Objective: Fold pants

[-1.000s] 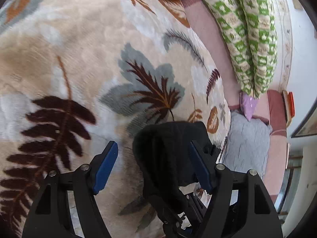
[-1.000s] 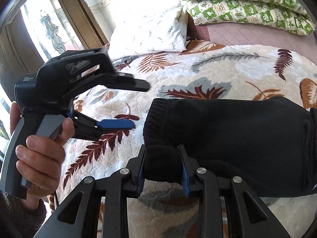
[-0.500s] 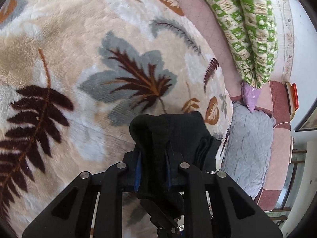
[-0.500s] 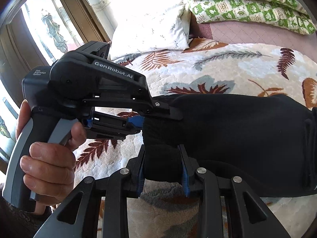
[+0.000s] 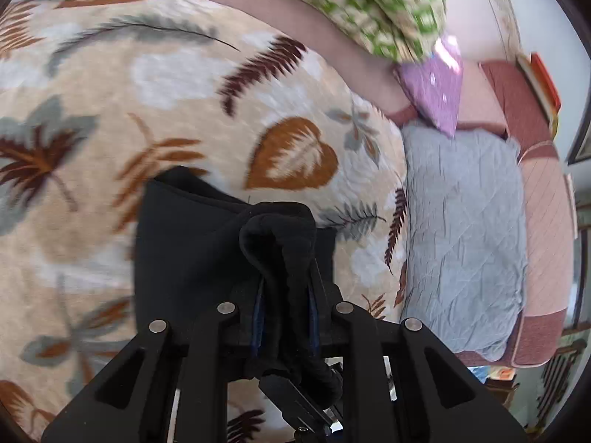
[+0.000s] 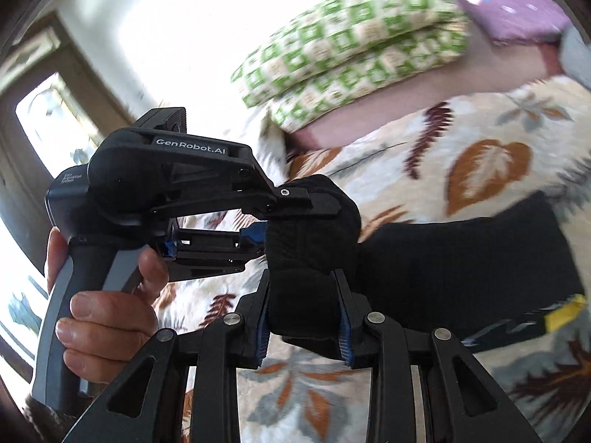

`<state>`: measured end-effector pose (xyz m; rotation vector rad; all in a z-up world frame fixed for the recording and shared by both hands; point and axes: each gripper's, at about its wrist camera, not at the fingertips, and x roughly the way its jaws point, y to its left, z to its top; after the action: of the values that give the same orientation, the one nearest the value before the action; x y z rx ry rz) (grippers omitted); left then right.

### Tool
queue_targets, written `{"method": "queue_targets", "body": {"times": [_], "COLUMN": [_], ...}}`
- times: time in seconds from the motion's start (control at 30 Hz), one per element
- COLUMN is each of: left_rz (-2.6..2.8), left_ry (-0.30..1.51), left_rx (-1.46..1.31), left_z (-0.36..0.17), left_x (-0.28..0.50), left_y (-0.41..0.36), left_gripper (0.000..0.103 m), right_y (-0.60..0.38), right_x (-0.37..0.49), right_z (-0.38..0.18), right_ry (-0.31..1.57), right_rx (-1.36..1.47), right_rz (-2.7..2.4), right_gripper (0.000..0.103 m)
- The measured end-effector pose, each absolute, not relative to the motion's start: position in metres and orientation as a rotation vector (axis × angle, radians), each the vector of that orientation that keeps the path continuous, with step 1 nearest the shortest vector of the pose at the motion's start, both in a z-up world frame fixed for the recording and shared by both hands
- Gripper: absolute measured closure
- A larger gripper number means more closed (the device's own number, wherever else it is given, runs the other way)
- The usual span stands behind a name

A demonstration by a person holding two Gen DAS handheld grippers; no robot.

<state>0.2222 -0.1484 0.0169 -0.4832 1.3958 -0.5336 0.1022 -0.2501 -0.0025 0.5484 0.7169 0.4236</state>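
Since the earlier frames, both grippers have carried the cuff end of the black pants (image 6: pixel 461 258) away from the bed's near side toward the far right, and the views are blurred by this motion. The left gripper (image 5: pixel 284 310), open one second ago, is now closed tight on a bunch of the cuff fabric, with its blue pads hardly visible. The right gripper (image 6: pixel 303 317) is also clamped on the ribbed cuff, just beside the left one. In the right wrist view the left hand (image 6: pixel 107 313) holds the left gripper's handle at the left. The rest of the pants lies flat on the leaf-patterned blanket (image 5: pixel 110 110). Far behind are green checked pillows (image 6: pixel 351 48), a purple cushion (image 5: pixel 436 85) and a grey quilt (image 5: pixel 465 229).
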Motion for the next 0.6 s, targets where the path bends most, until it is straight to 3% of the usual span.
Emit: {"method": "queue_targets", "body": {"times": [0.27,0.37,0.47,0.6], "left_rz": [-0.505,-0.483,-0.503,-0.55], "left_ry": [1.461,1.49,1.503,1.516], "left_rx": [-0.269,-0.231,-0.225,-0.24], "left_z": [-0.021,-0.035,-0.032,-0.013], "left_x": [0.222,0.225,0.226,0.223], "left_y": [-0.26,-0.277,-0.283,-0.276], "left_gripper": [0.086,0.079,0.064,0.063], "right_y": [-0.37,-0.398,-0.417,-0.442], "right_x": [0.093,0.092,0.093,0.087], "right_z": [-0.043,-0.064,-0.087,-0.109], "right_ry": [0.693,0.694,0.697,0.674], "right_rx": [0.79,0.857,0.955,1.164], "right_rz": [0.307,0.272,0.262,0.29], "right_gripper": [0.073,0.072,0.069,0.068]}}
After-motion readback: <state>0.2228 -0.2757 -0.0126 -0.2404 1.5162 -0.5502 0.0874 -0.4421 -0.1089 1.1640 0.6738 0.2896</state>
